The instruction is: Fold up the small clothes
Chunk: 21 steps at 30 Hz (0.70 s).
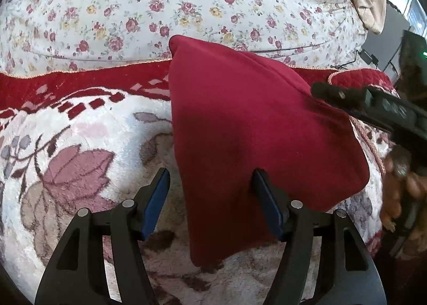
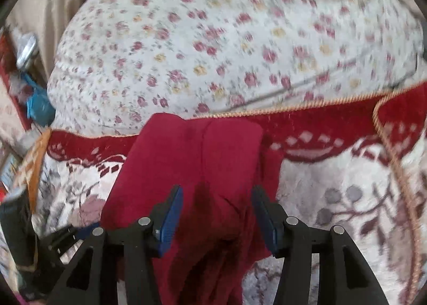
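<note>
Below us, a dark red soft-knit garment (image 1: 256, 129) lies folded on a cream plush rug with a leaf pattern and red border (image 1: 80, 150), its far corner reaching a white quilt printed with small roses (image 1: 160, 6). Our left gripper (image 1: 210, 179) stands open: its right blue pad (image 1: 267, 198) rests against the cloth, its left pad over bare rug. Our right gripper (image 2: 217, 198) hangs open over the garment's near part (image 2: 202, 161), pads apart with cloth between them, not pinched. Its view is blurred.
</note>
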Available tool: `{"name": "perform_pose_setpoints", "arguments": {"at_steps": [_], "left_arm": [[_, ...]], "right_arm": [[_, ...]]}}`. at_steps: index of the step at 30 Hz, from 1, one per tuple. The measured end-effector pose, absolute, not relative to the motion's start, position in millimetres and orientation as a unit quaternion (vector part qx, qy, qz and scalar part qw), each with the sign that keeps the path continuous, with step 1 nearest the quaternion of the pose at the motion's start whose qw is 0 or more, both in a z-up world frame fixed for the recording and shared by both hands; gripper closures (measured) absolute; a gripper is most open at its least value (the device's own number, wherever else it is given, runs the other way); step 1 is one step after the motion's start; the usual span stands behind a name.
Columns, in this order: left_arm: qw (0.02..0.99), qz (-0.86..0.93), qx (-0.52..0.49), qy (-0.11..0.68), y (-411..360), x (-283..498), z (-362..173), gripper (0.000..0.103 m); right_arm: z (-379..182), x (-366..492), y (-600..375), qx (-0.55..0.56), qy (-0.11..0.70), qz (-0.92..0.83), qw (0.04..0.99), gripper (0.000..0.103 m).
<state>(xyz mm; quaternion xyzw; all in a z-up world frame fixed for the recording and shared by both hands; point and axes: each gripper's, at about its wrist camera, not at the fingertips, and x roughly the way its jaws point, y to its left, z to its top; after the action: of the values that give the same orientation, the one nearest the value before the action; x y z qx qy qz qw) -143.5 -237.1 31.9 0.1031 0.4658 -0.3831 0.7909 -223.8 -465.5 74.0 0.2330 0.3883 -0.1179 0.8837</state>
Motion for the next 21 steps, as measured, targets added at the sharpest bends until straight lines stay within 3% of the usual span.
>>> {"name": "perform_pose_setpoints", "arguments": {"at_steps": [6,8,12,17,21], "left_arm": [[0.789,-0.387,0.101,0.467,-238.7,-144.3,29.7,0.034],[0.789,-0.389,0.103,0.465,-239.6,-145.2,29.6,0.034],[0.785,-0.391,0.098,0.470,-239.2,-143.4,28.5,0.034],[0.787,-0.388,0.097,0.470,-238.6,-142.8,28.3,0.032],[0.787,-0.388,0.098,0.469,-237.5,-143.3,29.6,0.032]], "right_arm": [[54.6,-201.2,-492.7,0.282,0.364,-0.129,0.878,0.053],[44.6,-194.3,-494.5,0.284,0.373,-0.125,0.875,0.072],[48.7,-193.4,-488.3,0.242,0.384,-0.143,0.879,0.093],[63.2,-202.0,-487.8,0.163,0.391,-0.206,0.882,0.101],[42.9,-215.2,-513.1,0.281,0.392,-0.176,0.858,0.100]]}}
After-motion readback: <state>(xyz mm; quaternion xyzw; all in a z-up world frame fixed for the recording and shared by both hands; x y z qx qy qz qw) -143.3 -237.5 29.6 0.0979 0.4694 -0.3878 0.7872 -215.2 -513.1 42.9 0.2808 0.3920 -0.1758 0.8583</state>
